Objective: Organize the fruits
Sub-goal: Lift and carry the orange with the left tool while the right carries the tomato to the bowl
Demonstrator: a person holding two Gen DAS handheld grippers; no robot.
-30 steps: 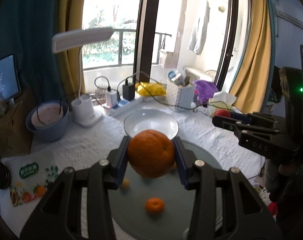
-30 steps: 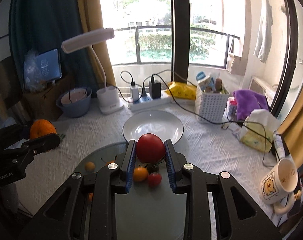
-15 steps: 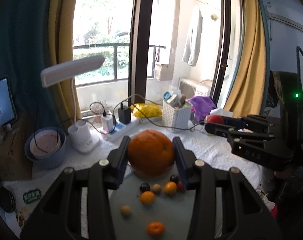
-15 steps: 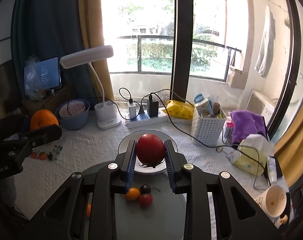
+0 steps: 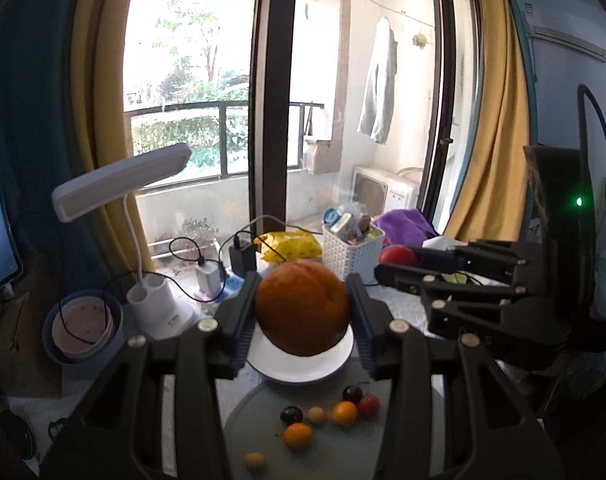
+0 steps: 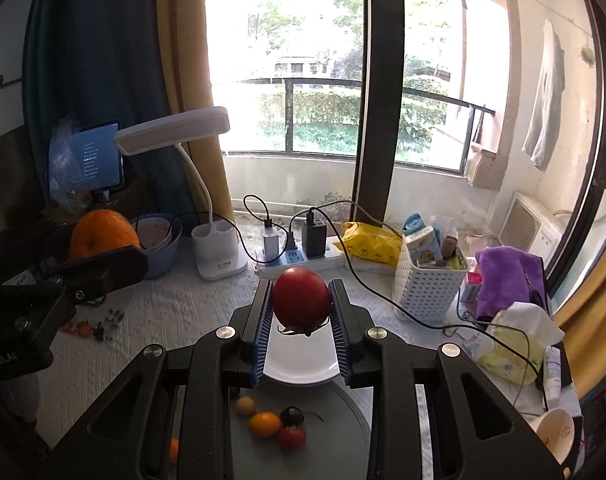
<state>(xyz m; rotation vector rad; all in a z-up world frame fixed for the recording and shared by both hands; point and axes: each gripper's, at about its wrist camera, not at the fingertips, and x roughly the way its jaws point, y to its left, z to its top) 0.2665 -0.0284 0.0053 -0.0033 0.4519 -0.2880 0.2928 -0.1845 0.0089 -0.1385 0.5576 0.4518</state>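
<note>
My left gripper [image 5: 302, 312] is shut on a large orange [image 5: 302, 307] and holds it high above the white bowl [image 5: 303, 370]. My right gripper [image 6: 302, 308] is shut on a red tomato [image 6: 301, 301], also raised above the white bowl [image 6: 299, 364]. The orange also shows at the left of the right wrist view [image 6: 101, 233], and the tomato at the right of the left wrist view [image 5: 397, 257]. Several small fruits, orange, yellow, dark and red, lie on the grey round tray [image 5: 343, 452] below, among them a small orange one [image 5: 298, 435].
A white desk lamp [image 6: 207, 216], a blue bowl [image 5: 83, 332], a power strip with chargers [image 6: 299, 256], a white basket [image 6: 427, 280], a purple cloth [image 6: 507, 280], tissues [image 6: 511, 344] and a mug [image 6: 555, 436] stand on the white-covered table.
Both grippers have risen and drawn back with their fruit still held. The bowl and tray now look lower and farther away.
</note>
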